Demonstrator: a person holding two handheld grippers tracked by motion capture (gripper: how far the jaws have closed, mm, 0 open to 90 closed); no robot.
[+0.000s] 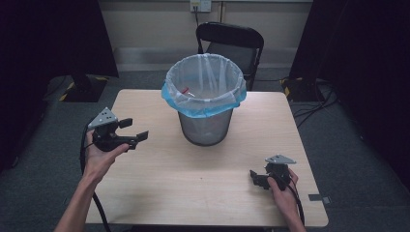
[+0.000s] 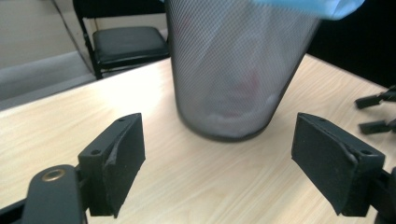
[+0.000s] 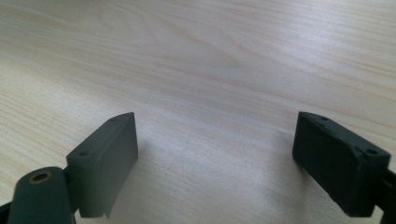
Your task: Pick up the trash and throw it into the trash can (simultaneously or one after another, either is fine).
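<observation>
Wire mesh bin [image 1: 205, 126] stands upright on the wooden table [image 1: 193, 183], toward the far middle of the top. It is lined with a clear bag whose blue rim [image 1: 203, 107] folds over the bin's edge; a small red item [image 1: 184, 90] lies inside against the liner. Left gripper [image 1: 134, 131] is held above the table's left part, near the bin's left side but apart from it, jaws spread wide and empty. Its own camera looks level at the lower mesh wall [image 2: 229, 88], with pale and reddish shapes dimly visible through the mesh; too blurred to identify. Right gripper [image 1: 257, 180] sits low over the near right part of the table, well apart from the bin, jaws likewise spread with nothing between them; bare wood [image 3: 210, 70] lies ahead of them. A black folding chair [image 1: 231, 44] stands behind the table.
</observation>
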